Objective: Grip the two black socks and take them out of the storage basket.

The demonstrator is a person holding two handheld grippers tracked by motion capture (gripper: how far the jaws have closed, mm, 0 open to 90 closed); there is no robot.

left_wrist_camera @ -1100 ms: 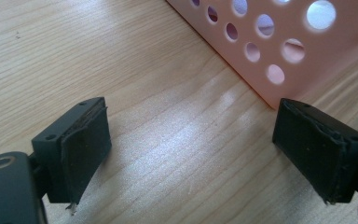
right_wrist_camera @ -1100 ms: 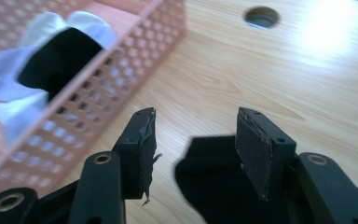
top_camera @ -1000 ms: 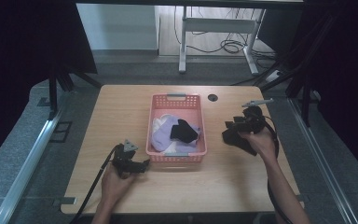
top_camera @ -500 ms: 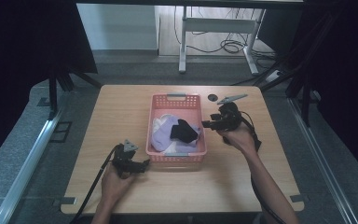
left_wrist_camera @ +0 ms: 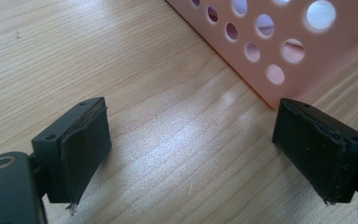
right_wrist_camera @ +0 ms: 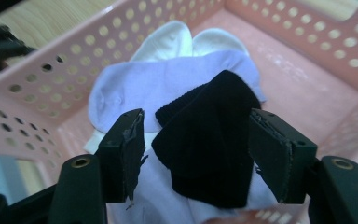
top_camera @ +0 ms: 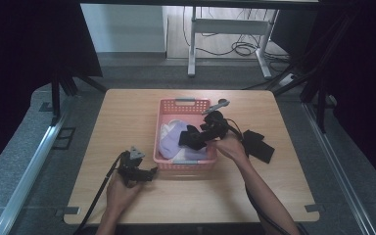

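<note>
A pink perforated basket (top_camera: 184,102) stands mid-table holding a lavender sock (right_wrist_camera: 135,88), a white sock (right_wrist_camera: 182,39) and a black sock (right_wrist_camera: 209,140) on top. My right gripper (right_wrist_camera: 196,154) hovers low over the basket's right side. Its jaws have just been opening and stand on either side of the black sock, with their pads clear of it. In the high view the right gripper (top_camera: 198,138) reaches in over the basket's right wall. My left gripper (left_wrist_camera: 191,149) rests open on the wood by the basket's front left corner, nothing between its pads (left_wrist_camera: 86,149).
Another black sock piece (top_camera: 257,146) lies flat on the table just right of the basket, behind my right hand. The basket wall (left_wrist_camera: 279,42) is close ahead of the left gripper (top_camera: 151,172). Bare wood stretches along the table's left and front.
My right hand has swung left from beside the basket to over it, uncovering the black piece on the table. The left hand has kept still.
</note>
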